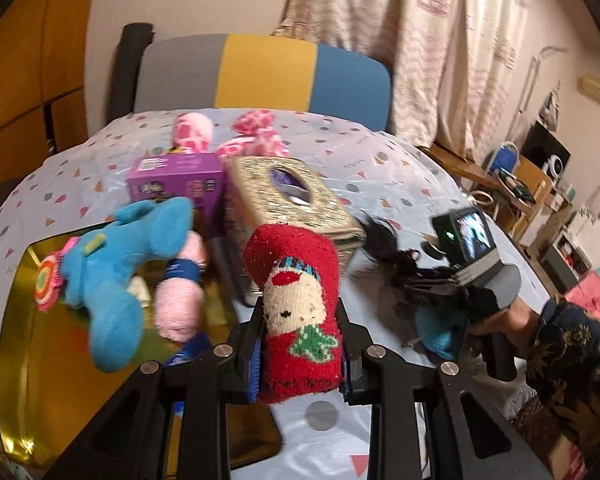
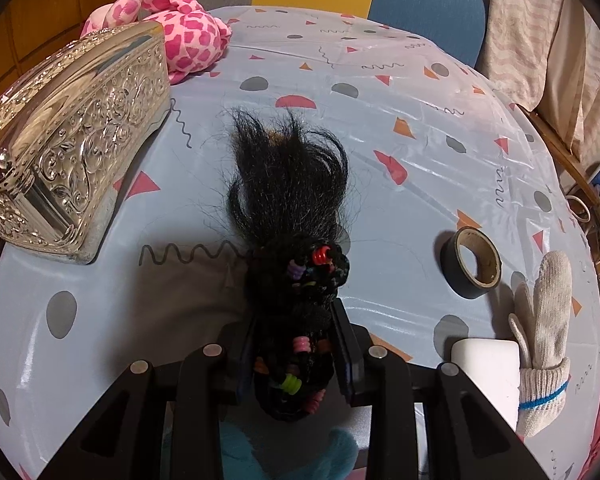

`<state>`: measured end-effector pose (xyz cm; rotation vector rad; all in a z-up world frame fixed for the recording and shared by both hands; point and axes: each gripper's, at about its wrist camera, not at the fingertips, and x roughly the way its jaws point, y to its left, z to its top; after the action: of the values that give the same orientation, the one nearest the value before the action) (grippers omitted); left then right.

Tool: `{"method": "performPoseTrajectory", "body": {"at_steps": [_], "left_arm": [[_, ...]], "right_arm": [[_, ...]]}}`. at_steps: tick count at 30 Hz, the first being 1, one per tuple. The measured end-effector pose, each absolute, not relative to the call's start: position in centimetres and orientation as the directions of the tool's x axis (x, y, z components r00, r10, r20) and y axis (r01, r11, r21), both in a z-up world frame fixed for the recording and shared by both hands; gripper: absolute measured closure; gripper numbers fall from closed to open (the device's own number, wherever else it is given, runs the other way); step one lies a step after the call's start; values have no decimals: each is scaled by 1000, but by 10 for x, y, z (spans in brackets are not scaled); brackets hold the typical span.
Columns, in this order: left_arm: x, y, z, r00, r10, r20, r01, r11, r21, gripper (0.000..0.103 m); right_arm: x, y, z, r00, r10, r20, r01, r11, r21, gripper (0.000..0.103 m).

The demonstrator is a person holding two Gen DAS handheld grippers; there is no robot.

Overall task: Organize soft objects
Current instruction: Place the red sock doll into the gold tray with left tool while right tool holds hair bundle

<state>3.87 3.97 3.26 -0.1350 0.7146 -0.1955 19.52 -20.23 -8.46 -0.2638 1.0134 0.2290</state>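
Currently your left hand-held gripper [image 1: 300, 344] is clamped on a red sock [image 1: 296, 312] with a snowman face and green patch; the sock stands upright between the jaws, raised above the worktop [image 1: 380, 168].

Your right hand-held gripper [image 2: 296, 360] is closed on a black hair bundle [image 2: 292, 208] strung with coloured bead rings; loose hair fans out toward the far side, above the cloth.

Surface: the worktop carries a glossy pale-blue cloth printed with grey dots, red and orange triangles and black squiggles. The sheen shows creases on the right half.

At near left a gold tray [image 1: 32, 360] holds a blue plush toy [image 1: 116, 272] and a pink roll with a blue band [image 1: 180, 292]. Behind it sits a purple box [image 1: 176, 180], just beside an embossed silver tissue box [image 2: 72, 152]. A pink spotted plush [image 2: 184, 36] lies at the far edge, touching the tissue box's far end in the right wrist view.

At near right: a black tape roll [image 2: 470, 262], a white knit glove [image 2: 548, 320] with a blue cuff line, and a white block [image 2: 488, 368] just beside the glove. A teal soft thing [image 2: 300, 456] shows below the right gripper, partly hidden.

Room: a grey, yellow and blue chair back [image 1: 260, 72] stands at the far side, pale pink-striped curtains [image 1: 420, 40] behind it, and cluttered wooden shelving [image 1: 520, 184] at far right. Your patterned sleeve [image 1: 572, 360] enters at right.
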Motion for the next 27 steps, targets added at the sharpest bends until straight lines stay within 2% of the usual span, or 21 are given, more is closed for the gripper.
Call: {"method": "performPoseTrajectory", "body": {"at_steps": [5,14,23,25,27], "left_arm": [[39,87,37,756,-167,-633,38,976,-213,74],[48,210,32,746,40,-665,-238,949,-209,74],[79,271,5,673,126,-728,-333,931,-146,72],[90,276,-3,654,136,-745,-344,930,-133,69],[100,282,-11,647,128,-752,-348,927,-142,59]], "right_arm": [[196,-203,-85,512,66,-856,-308,945,-112,71],[195,-202,-85,515,60,-855,-312,942,-122,71],[194,-201,-85,518,44,-854,-316,938,-143,71],[194,-200,-85,518,43,-854,-317,937,-145,71],[194,-200,-85,518,43,-855,-317,937,-145,71]]}}
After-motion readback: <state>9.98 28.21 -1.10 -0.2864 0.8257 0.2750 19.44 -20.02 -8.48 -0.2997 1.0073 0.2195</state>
